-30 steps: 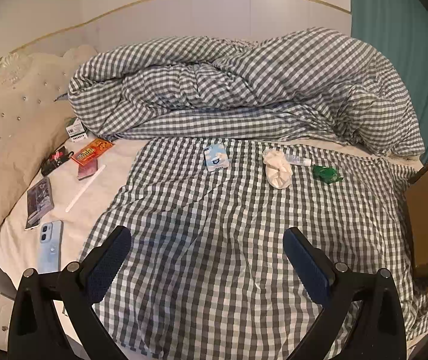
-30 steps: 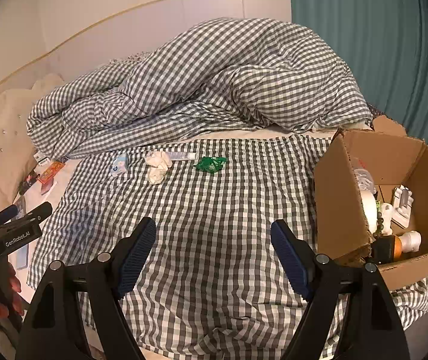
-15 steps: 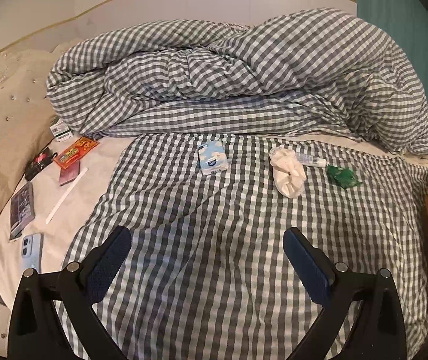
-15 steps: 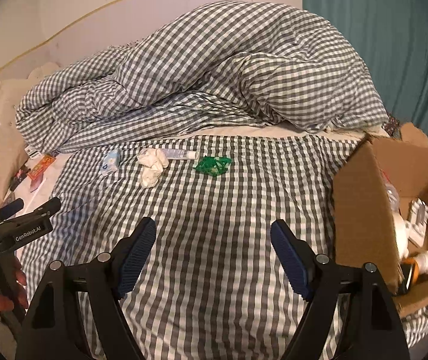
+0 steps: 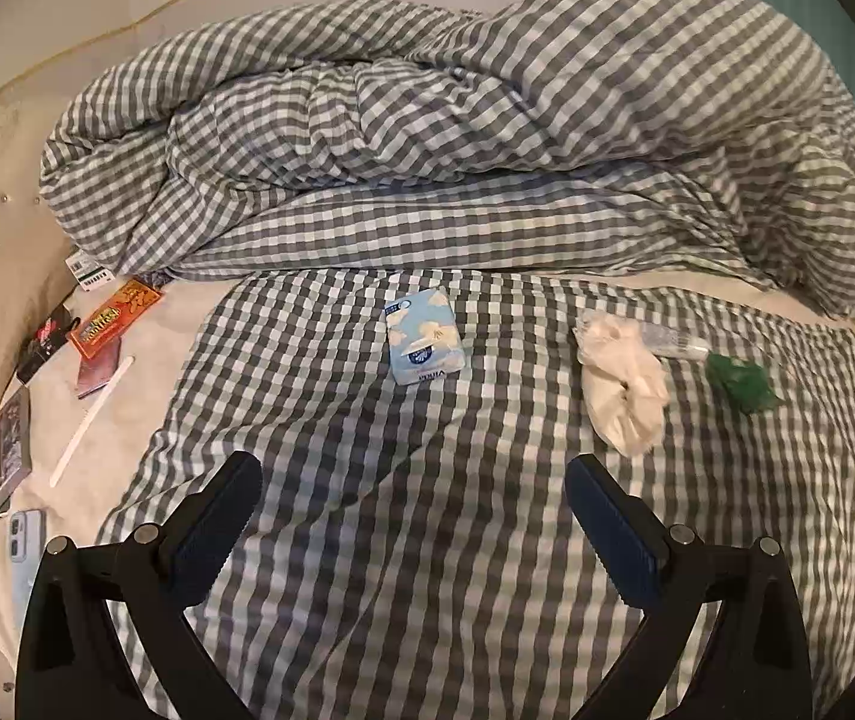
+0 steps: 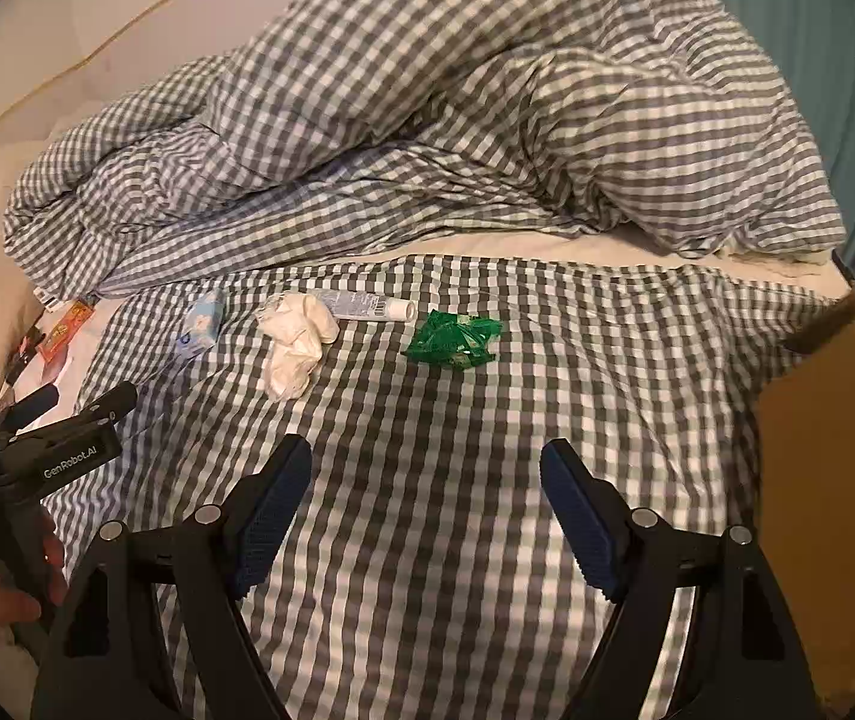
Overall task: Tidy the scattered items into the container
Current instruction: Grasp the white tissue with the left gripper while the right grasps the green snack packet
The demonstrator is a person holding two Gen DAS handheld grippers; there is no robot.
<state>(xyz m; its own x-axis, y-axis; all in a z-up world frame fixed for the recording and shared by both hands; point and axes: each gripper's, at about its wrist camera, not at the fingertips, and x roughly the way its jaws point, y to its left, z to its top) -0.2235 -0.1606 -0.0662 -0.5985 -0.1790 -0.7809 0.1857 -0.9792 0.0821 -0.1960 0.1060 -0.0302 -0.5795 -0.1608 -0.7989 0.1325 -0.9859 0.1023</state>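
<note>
Left wrist view is showing the left gripper (image 5: 412, 516) with its jaws spread wide and nothing between them, hanging over the checked sheet (image 5: 427, 570) on the bed. Straight ahead of it, near the middle of the sheet, the tissue pack (image 5: 424, 336) is lying flat. Right wrist view is showing the right gripper (image 6: 425, 495), jaws also spread and empty. Beyond it, toward the far edge of the sheet, the green wrapper (image 6: 451, 339), the white tube (image 6: 367, 305) and the crumpled white cloth (image 6: 296, 336) are lying close together; the tube is touching the cloth. The cardboard box (image 6: 817, 450) is standing at the right edge of the bed.

I judge both hands are approaching for a pick. To do it well, each gripper should be coming down with one jaw on each side of its item, the tissue pack across its narrow width, and closing only when the pads are low enough not to pinch the sheet.

Writing: the pack is carrying a brand word, seen upside down, maybe "Vinda". The left gripper's body is reading "GenRobot.AI". The tube is carrying a barcode.
</note>
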